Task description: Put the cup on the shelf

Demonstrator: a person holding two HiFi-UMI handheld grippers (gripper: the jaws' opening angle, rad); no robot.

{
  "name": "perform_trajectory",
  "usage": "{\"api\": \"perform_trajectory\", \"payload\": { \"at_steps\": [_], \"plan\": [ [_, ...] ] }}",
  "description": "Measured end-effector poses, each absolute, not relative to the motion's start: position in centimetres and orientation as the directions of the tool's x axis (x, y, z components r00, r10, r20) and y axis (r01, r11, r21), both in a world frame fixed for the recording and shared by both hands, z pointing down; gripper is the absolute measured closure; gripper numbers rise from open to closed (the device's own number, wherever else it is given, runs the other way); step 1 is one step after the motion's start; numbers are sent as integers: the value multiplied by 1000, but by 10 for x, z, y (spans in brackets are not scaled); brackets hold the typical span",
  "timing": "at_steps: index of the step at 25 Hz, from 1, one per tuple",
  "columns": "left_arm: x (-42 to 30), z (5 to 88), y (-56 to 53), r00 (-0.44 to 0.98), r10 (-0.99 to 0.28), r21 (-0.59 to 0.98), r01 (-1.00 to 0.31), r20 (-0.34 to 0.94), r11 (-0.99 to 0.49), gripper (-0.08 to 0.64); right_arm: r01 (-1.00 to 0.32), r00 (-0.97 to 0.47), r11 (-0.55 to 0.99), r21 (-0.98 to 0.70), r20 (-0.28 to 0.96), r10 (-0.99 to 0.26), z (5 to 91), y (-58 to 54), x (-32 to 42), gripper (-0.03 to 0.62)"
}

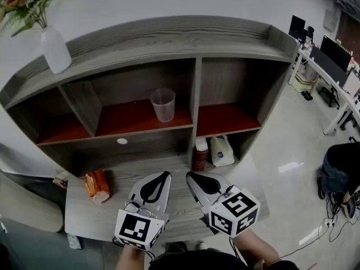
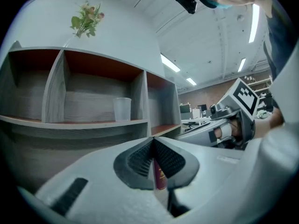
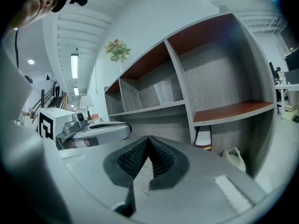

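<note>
Cup (image 1: 163,104) stands upright in the middle bay of the shelf (image 1: 135,130), beside its right divider (image 1: 195,94), well ahead of and above the left tool (image 1: 162,177) and right tool (image 1: 193,178), both pinched shut, empty, over open bench (image 1: 93,212).

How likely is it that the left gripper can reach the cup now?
Probably yes: the cup stands alone in the open middle compartment, nothing between it and the left gripper, whose fingers are shut.
</note>
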State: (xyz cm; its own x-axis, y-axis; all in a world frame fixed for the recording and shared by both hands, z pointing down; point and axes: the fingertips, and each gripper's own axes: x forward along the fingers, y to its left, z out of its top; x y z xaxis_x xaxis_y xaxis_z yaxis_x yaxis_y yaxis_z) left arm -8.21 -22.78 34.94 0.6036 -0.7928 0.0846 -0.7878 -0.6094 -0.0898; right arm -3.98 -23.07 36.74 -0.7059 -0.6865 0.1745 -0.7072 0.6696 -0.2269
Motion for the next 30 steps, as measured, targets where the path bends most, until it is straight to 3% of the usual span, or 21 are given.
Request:
{"api": "perform_trajectory", "payload": {
  "at_steps": [15,30],
  "plan": [
    [-97,381,-213,566,-804,-56,-810,184,-583,563,-738,-674,643,-205,192,-713,379,-223,-29,594],
    [-100,379,-210,570,-804,-45,-811,170,-584,563,-746,-664,630,-214,180,-725,380,-221,-24,594]
  ]
}}
